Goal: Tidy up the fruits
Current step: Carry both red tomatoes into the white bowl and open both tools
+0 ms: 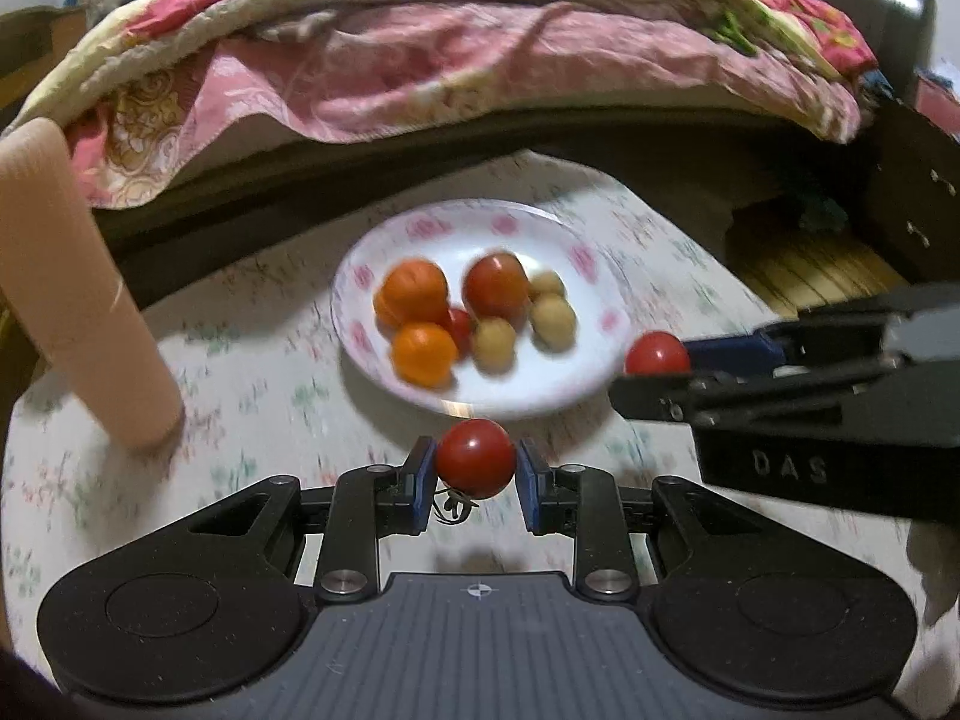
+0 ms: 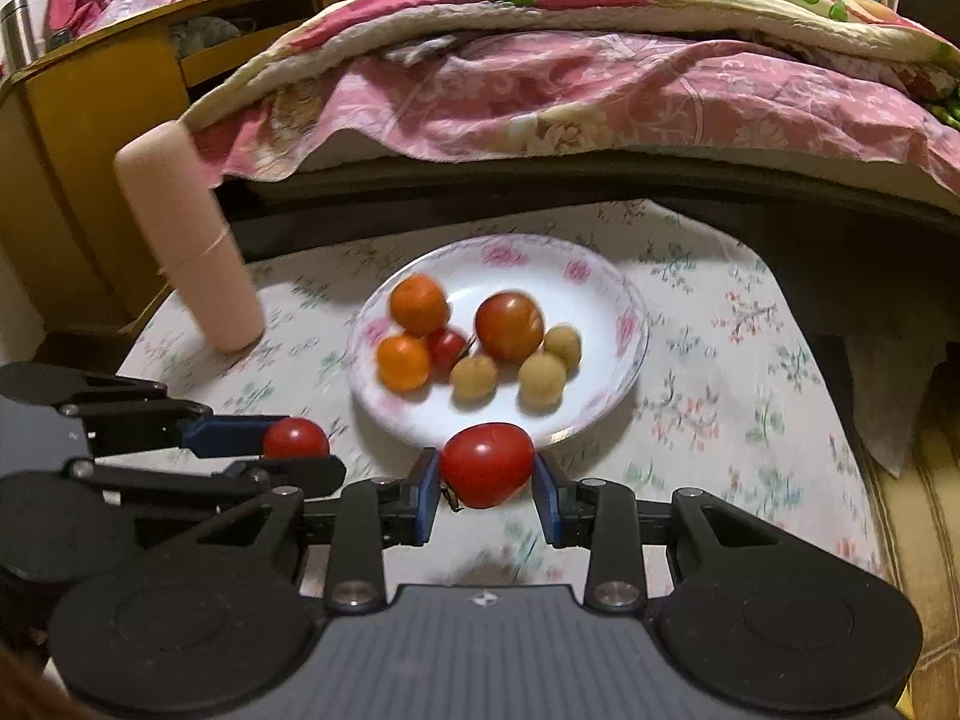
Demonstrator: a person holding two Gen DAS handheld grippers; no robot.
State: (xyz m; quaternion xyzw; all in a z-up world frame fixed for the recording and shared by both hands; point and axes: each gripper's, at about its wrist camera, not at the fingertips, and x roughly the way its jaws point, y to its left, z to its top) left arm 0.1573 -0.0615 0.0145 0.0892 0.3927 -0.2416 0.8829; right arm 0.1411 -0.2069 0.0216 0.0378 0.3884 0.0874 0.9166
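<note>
My left gripper [image 1: 475, 462] is shut on a small red tomato [image 1: 475, 457], just short of the near rim of a white flowered plate [image 1: 540, 228]. From the right, my right gripper [image 1: 654, 369] comes in with a second red tomato [image 1: 657, 354]. In the right wrist view my right gripper [image 2: 486, 471] is shut on that larger red tomato [image 2: 486, 465] at the plate [image 2: 606, 282] front rim. My left gripper [image 2: 297, 450] shows at the left with its tomato [image 2: 295, 438]. On the plate lie two oranges [image 2: 418, 303], a big tomato [image 2: 509, 325], a small tomato and three tan round fruits [image 2: 542, 381].
A tall pink cylinder flask [image 2: 192, 240] stands on the flowered tablecloth [image 2: 750, 390] left of the plate. Behind the table is a bed with a pink quilt [image 2: 570, 78]. A yellow wooden cabinet [image 2: 78, 138] is at the far left. Both views are motion-blurred.
</note>
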